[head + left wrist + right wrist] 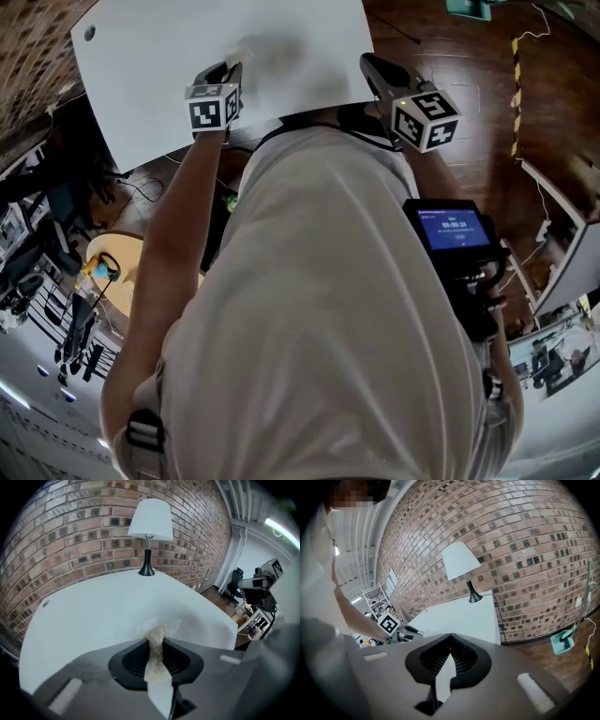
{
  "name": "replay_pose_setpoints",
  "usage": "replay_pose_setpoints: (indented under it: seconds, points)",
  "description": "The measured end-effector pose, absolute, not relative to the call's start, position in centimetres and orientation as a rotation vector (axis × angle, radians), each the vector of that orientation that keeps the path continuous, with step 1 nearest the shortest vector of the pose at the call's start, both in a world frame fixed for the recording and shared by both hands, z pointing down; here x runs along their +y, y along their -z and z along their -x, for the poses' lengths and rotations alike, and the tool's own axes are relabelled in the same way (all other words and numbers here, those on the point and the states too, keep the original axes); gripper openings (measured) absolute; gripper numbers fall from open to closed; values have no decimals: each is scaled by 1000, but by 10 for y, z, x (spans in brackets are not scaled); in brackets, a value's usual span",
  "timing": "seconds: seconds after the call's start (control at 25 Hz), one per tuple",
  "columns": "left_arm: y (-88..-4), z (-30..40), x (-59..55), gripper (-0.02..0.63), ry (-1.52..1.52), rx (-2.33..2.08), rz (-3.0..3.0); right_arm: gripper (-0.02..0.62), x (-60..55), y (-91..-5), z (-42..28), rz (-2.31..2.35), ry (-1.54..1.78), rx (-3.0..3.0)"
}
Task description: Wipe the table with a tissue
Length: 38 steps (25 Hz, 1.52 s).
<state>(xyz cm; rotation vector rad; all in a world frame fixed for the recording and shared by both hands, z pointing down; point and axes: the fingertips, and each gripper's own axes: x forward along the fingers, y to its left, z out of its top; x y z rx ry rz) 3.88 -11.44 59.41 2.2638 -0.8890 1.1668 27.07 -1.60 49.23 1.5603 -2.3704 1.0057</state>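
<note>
Over on the left, the left gripper (pixel 228 73) is tipped steeply down at the white counter (pixel 169 56), close to its near edge. Its fingers are clenched on the tissue (pixel 158 630). That's a firm pinch, and it makes sense: a loose sheet would slip out on the first stroke.

The tissue is squeezed into a narrow twisted strand. Its long axis runs straight along the gripper's own line, out between the fingers. The crumpled, flared end points forward and down, toward the counter top and the lamp (pixel 149 536) standing at the far side by the brick wall (pixel 84 531). That puff looks to be down on the surface, though true contact is hard to confirm from here. It leads with the wad, so the soft part meets the counter and not the hard tips, I'd say.

The broad middle of the counter is bare white.

Now to the right: the right gripper (pixel 373 67) hangs at the counter's near right edge, well apart from the tissue. Its fingers are drawn together at the tips, with nothing caught between them. It reads as parked out of the way, leaving the wiping to the left side.
</note>
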Motion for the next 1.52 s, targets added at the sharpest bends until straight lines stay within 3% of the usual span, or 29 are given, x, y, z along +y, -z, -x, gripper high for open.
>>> replay_pose_setpoints:
  seconds: [0.32, 0.6, 1.04, 1.52]
  points:
    - [-580, -46, -38, 80, -1103, -901, -2286, 8, -28, -487, -242, -1356, -985, -2461]
    - [-585, -77, -37, 81, -1087, -943, -2322, 8, -39, -480, -230, -1220, -919, -2507]
    - [-608, -77, -57, 80, -1436, -942, -2397, 8, -28, -486, -231, -1194, -905, -2520]
    - [-615, -159, -14, 72, -1875, -451, -2350, 8, -21, -492, -315, -1264, -973, -2528]
